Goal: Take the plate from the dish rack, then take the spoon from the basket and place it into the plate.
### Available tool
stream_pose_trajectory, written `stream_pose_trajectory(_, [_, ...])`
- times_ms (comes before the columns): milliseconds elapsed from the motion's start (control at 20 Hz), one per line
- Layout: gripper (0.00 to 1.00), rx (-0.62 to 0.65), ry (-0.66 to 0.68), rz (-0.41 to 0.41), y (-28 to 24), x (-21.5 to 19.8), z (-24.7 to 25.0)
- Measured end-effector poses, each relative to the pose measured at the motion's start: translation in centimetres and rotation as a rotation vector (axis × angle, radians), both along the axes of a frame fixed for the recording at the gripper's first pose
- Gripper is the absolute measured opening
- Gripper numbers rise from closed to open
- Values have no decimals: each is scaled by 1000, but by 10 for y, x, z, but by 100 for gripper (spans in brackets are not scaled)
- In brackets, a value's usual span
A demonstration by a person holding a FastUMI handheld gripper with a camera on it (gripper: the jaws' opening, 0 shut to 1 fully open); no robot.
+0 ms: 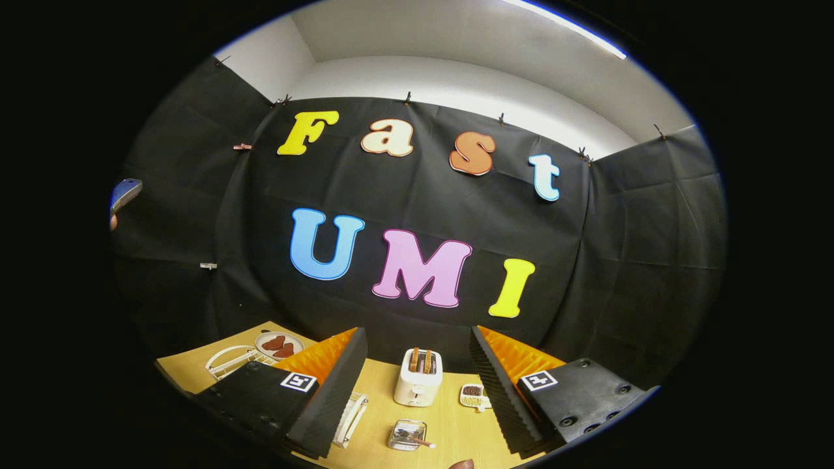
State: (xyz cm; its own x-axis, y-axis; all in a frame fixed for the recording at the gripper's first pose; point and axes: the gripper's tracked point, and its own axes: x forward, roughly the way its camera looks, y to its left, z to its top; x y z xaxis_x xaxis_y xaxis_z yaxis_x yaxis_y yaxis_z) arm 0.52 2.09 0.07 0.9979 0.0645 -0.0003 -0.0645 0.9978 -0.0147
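While my claw is hanging above the wooden table, its two fingers are standing wide apart and gripping nothing. Each finger is carrying a small square black-and-white marker on its upper face; the pattern is a code, not writing, and I am finding no readable brand or label on anything lying on the table.

Between the fingers and just ahead of them, a white toaster is standing upright with slices of bread sticking out of its slots. Just beside it, near my right finger, a small white dish of two compartments is holding dark and pale bits. Closer to me, between the fingers, a clear basket is holding the spoon, whose pale handle is poking out toward the right.

Beyond my left finger, the white wire dish rack is sitting near the table's far corner, with the plate touching its far end; reddish-brown pieces are lying on the plate. Another white wire piece is lying just beside my left finger.
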Motion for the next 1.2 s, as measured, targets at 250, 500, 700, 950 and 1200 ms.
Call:
stream_pose_trajectory(250, [97, 4, 44, 41, 16, 5, -11])
stream_pose_trajectory(500, [97, 10, 157, 123, 51, 23, -32])
stream_pose_trajectory(700, [97, -24, 280, 188, 85, 49, -65])
stream_pose_trajectory(950, [98, 89, 536, 275, 141, 68, -136])
stream_pose_trajectory(1200, [98, 120, 704, 255, 173, 90, -198])
